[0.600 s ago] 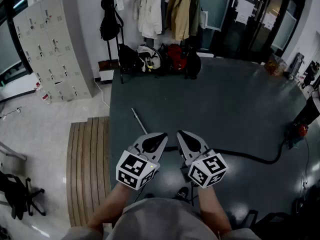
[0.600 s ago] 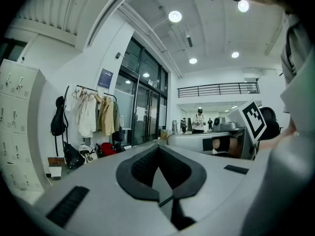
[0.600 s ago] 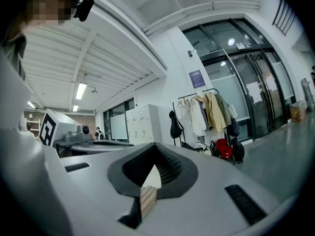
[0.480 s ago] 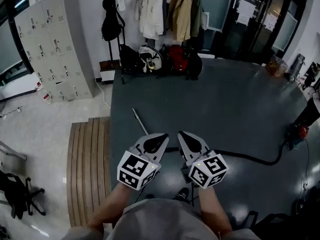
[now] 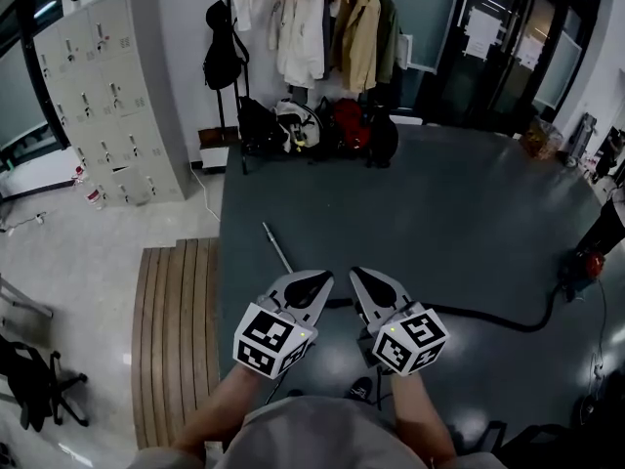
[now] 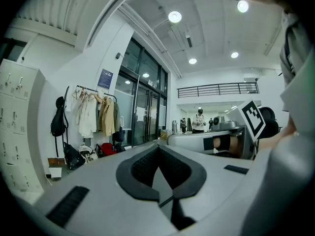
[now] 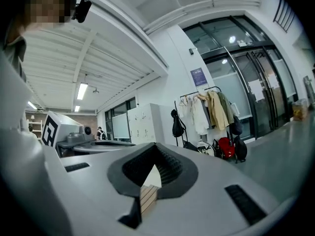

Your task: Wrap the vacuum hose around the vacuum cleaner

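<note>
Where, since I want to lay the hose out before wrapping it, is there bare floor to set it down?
The dark floor is bare between the bags under the coat rack, the metal wand and the hose. The wooden slats on the left are free too. It is crowded along the rack and at the right edge by the vacuum cleaner.

Both the left gripper [image 5: 322, 281] and the right gripper [image 5: 359, 277] have smooth, matt pale-grey plastic shells. Their jaws carry black ribbed pads [image 6: 142, 168]. The dark floor [image 5: 420, 193] at centre has a faint sheen, while the pale floor [image 5: 68, 262] at left is glossy like polished stone. The boards [image 5: 171, 330] at lower left are slatted wood. The lockers [image 5: 98, 96] at upper left look like painted metal, and the coats [image 5: 322, 27] at top are cloth. The vacuum hose [image 5: 488, 316] is matt black, and the thin tube [image 5: 277, 246] is shiny metal.
</note>
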A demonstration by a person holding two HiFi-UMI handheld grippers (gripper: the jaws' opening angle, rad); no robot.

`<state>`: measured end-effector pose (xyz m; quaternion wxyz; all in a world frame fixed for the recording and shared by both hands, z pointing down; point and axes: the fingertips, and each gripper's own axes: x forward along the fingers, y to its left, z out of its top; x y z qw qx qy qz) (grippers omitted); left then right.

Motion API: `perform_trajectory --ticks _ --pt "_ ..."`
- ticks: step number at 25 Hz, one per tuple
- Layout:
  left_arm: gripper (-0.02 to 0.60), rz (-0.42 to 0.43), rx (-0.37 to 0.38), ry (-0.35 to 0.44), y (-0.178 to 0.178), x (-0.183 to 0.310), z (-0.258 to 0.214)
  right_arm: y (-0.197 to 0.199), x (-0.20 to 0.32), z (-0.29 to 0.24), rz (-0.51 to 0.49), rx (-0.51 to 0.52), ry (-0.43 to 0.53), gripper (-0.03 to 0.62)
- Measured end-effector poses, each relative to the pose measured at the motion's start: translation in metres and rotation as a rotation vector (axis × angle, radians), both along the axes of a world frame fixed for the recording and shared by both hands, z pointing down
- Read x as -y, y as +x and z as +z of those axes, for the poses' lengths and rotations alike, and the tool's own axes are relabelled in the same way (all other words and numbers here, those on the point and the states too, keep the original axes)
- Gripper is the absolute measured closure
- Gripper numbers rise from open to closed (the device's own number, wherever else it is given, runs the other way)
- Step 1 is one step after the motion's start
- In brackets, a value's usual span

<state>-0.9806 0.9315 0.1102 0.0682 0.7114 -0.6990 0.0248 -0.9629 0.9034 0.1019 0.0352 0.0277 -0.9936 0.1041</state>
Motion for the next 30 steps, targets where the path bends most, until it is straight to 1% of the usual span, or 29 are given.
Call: perform_trajectory --ticks 8,15,19,23,30 --pt "0.574 -0.009 -0.005 -0.008 -0.019 -0.011 0.005 -0.014 -0.007 0.002 -0.005 -0.011 0.008 0.588" --pt "0.575 -0.006 0.004 -0.032 -0.037 -0.005 0.02 -0.03 0.002 0.009 -0.001 -0.028 0.032 0.588" --pt "0.574 -0.005 0.015 -0.048 -0.044 0.007 0.024 -0.032 0.022 0.016 0.046 -0.033 0.009 0.588" --pt "0.575 -0.022 0.028 -0.062 -0.056 0.025 0.026 -0.04 0.048 0.023 0.055 -0.04 -0.003 0.588" --pt "0.574 -0.077 0.022 -0.103 -0.106 0.069 0.044 -0.087 0.101 0.038 0.014 -0.051 -0.019 0.588"
